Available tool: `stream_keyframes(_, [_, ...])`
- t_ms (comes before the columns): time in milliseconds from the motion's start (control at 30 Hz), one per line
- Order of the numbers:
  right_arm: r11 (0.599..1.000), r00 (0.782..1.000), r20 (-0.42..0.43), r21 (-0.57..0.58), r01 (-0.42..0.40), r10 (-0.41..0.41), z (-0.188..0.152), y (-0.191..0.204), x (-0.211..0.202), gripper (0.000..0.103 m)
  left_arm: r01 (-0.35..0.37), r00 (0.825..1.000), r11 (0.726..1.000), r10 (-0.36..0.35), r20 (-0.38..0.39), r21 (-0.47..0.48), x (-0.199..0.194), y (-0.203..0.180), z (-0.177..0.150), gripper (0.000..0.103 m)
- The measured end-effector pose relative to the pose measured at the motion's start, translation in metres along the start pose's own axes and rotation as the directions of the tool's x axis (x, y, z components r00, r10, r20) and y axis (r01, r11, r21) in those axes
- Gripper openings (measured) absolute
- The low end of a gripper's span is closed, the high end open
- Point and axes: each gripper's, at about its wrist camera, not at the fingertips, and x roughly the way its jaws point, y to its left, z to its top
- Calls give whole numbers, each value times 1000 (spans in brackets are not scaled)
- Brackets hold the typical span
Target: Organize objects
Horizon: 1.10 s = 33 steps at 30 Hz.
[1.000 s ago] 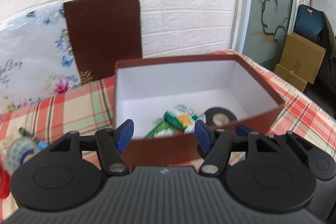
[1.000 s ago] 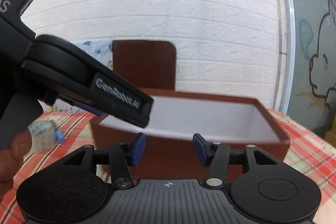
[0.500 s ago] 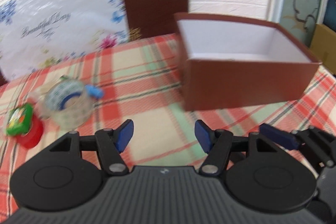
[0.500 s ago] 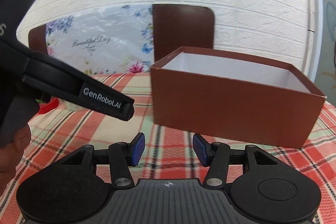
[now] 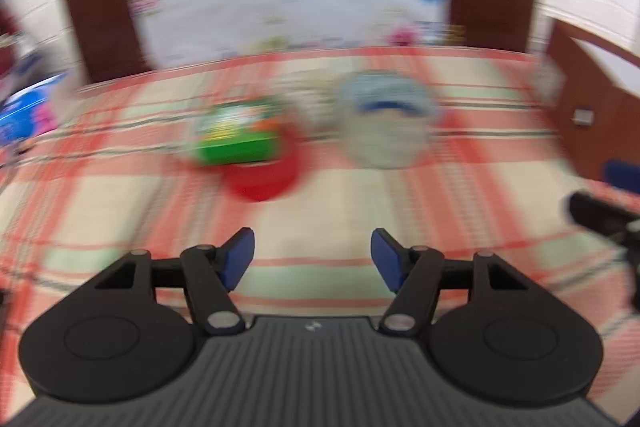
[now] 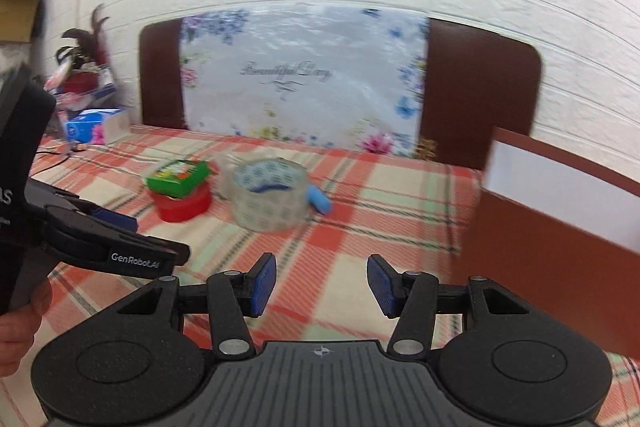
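Turning away from the brown box [image 6: 560,227] at the bench's right edge, you now face the tape roll [image 6: 269,194] mid-bench; both your left tool [image 5: 312,255] and right tool [image 6: 321,285] gape half-open, empty.

left gripper [image 5: 312,254] empty, right gripper [image 6: 317,282] empty

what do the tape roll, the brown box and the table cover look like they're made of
Tape roll: clear glossy plastic film, since the pattern and core show through it.
Brown box: probably rigid cardboard, with thin straight walls, a matte brown outside and a plain white lining.
Table cover: seems woven cloth, a matte red, green and cream plaid with no shine; coated fabric can't be ruled out.
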Motion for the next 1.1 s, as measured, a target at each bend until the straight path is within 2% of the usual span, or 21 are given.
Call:
stream_keyframes(100, [998,998,1,-38,-56,56,13,25,15,50,-102,995,994,103,10,-40,12,46,-6,66])
stream_keyframes(200, [991,993,-3,-51,-121,121,29,47,36,50,-201,980,972,201,-10,-125,28,92,-16,70])
stream_keyframes(233, [988,990,-2,-61,-142,142,34,53,44,51,-187,982,966,190,-2,-179,31,105,-21,75])
stream_keyframes(300, [980,985,0,-104,-173,174,42,70,62,62,-149,985,959,166,48,-242,29,117,-29,79])
stream_keyframes(367, [962,978,0,-183,-204,208,48,85,79,67,-152,982,963,173,77,-222,28,111,-31,79])
stream_keyframes(467, [928,974,-14,-303,-218,224,58,104,109,69,-137,982,972,160,105,-193,27,103,-31,78])
stream_keyframes(533, [914,969,-31,-327,-241,245,68,108,130,74,-115,984,970,141,112,-216,25,108,-33,78])
stream_keyframes(600, [896,957,-57,-341,-285,283,75,110,149,86,-94,985,966,127,121,-242,24,114,-33,78])
stream_keyframes(733, [852,925,-152,-362,-379,347,78,119,180,86,-76,985,961,114,131,-266,29,117,-33,78])
stream_keyframes(767, [846,927,-159,-379,-375,340,77,121,185,85,-72,985,960,112,133,-271,29,117,-33,78])
stream_keyframes(833, [832,929,-176,-413,-370,326,75,123,191,76,-63,985,958,105,138,-280,29,119,-33,78])
stream_keyframes(867, [834,936,-163,-425,-352,312,75,122,190,61,-60,985,957,103,140,-284,29,120,-33,78])
stream_keyframes(900, [840,940,-150,-422,-340,305,76,119,188,46,-58,985,956,102,141,-287,30,120,-33,78])
stream_keyframes(1067, [898,951,-101,-313,-310,293,88,90,169,19,-52,985,955,97,143,-292,30,121,-33,79])
stream_keyframes(1100, [907,953,-84,-291,-303,291,87,84,159,19,-52,985,955,97,143,-292,30,121,-33,79])
